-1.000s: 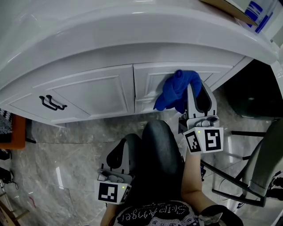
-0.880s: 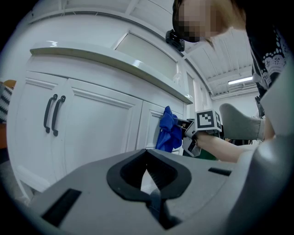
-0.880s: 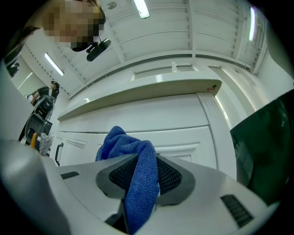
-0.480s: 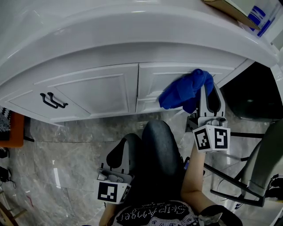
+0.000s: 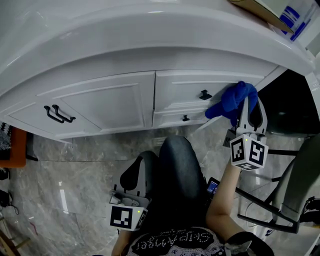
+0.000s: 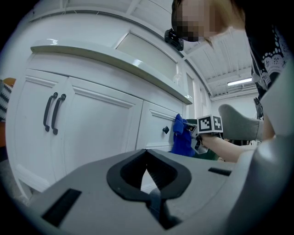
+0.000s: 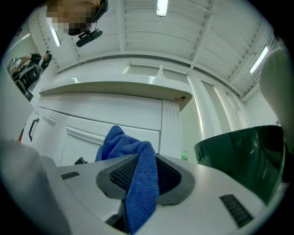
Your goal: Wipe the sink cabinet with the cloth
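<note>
The white sink cabinet (image 5: pixel 115 102) spans the head view under a curved counter, with two black handles (image 5: pixel 59 116) on its left door and small knobs (image 5: pixel 204 94) on the right drawers. My right gripper (image 5: pixel 246 100) is shut on a blue cloth (image 5: pixel 231 100), which presses against the right end of the drawer fronts. The cloth (image 7: pixel 131 151) drapes between the jaws in the right gripper view, and the cloth (image 6: pixel 181 137) also shows in the left gripper view. My left gripper (image 5: pixel 134 177) hangs low beside the person's knee, shut and empty, away from the cabinet (image 6: pixel 92 124).
A dark green bin (image 7: pixel 243 151) stands right of the cabinet. A chair frame (image 5: pixel 295 190) is at the right edge. Marble floor (image 5: pixel 75 170) lies below the doors. A cardboard box (image 5: pixel 265 12) sits on the counter top right. The person's knee (image 5: pixel 177 165) is between the grippers.
My right gripper has carried the cloth rightward along the drawer fronts, uncovering the two knobs. The left gripper has stayed still.
</note>
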Demonstrator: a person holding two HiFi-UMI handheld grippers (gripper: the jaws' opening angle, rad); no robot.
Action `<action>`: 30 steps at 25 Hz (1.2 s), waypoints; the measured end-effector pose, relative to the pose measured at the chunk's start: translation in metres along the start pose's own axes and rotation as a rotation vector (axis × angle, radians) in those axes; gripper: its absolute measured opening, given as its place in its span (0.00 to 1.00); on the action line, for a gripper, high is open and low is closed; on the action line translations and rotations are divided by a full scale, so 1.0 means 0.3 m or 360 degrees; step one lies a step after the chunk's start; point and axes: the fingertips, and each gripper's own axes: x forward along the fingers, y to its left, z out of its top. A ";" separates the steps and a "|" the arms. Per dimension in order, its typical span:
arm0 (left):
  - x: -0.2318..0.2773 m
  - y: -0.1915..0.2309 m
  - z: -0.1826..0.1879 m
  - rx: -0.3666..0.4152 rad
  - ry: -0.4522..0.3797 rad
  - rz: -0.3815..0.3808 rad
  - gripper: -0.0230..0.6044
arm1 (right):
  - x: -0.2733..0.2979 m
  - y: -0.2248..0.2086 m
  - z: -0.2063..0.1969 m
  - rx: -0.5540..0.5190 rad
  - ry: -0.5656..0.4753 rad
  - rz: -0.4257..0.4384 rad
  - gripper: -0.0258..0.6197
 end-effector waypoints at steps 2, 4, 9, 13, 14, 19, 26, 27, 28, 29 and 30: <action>0.003 -0.005 0.003 0.0000 -0.0001 -0.0002 0.04 | -0.005 -0.054 -0.017 0.0005 0.0032 -0.0087 0.23; 0.005 -0.009 -0.002 0.0005 0.0018 -0.0005 0.04 | -0.007 -0.099 -0.032 0.0048 0.0053 -0.0145 0.23; 0.018 -0.023 -0.002 0.0006 0.0011 -0.0003 0.04 | -0.048 -0.027 0.008 0.0058 -0.0059 -0.0059 0.22; 0.020 -0.012 -0.014 0.0026 0.0017 0.0027 0.04 | -0.126 0.187 0.054 0.0098 -0.0148 0.0203 0.22; 0.024 -0.001 -0.018 0.0033 0.0022 0.0039 0.04 | -0.136 0.249 0.062 0.0103 -0.0159 0.0276 0.22; 0.030 0.038 -0.034 0.0046 0.0031 0.0077 0.04 | -0.144 0.550 0.087 0.0092 -0.0212 0.0630 0.22; 0.006 0.021 -0.024 0.0062 0.0007 0.0091 0.04 | -0.104 0.768 -0.092 0.0073 -0.0007 0.0894 0.22; 0.003 0.014 -0.025 0.0060 0.0009 0.0091 0.04 | -0.094 0.761 -0.113 0.0101 0.0013 0.0885 0.22; 0.000 0.008 -0.026 0.0058 0.0014 0.0089 0.04 | -0.086 0.753 -0.123 0.0132 0.0014 0.0889 0.22; -0.003 0.003 -0.026 0.0059 0.0020 0.0086 0.04 | -0.081 0.749 -0.124 0.0154 0.0005 0.0902 0.22; -0.005 -0.001 -0.024 0.0060 0.0023 0.0084 0.04 | -0.076 0.748 -0.121 0.0165 -0.0006 0.0915 0.22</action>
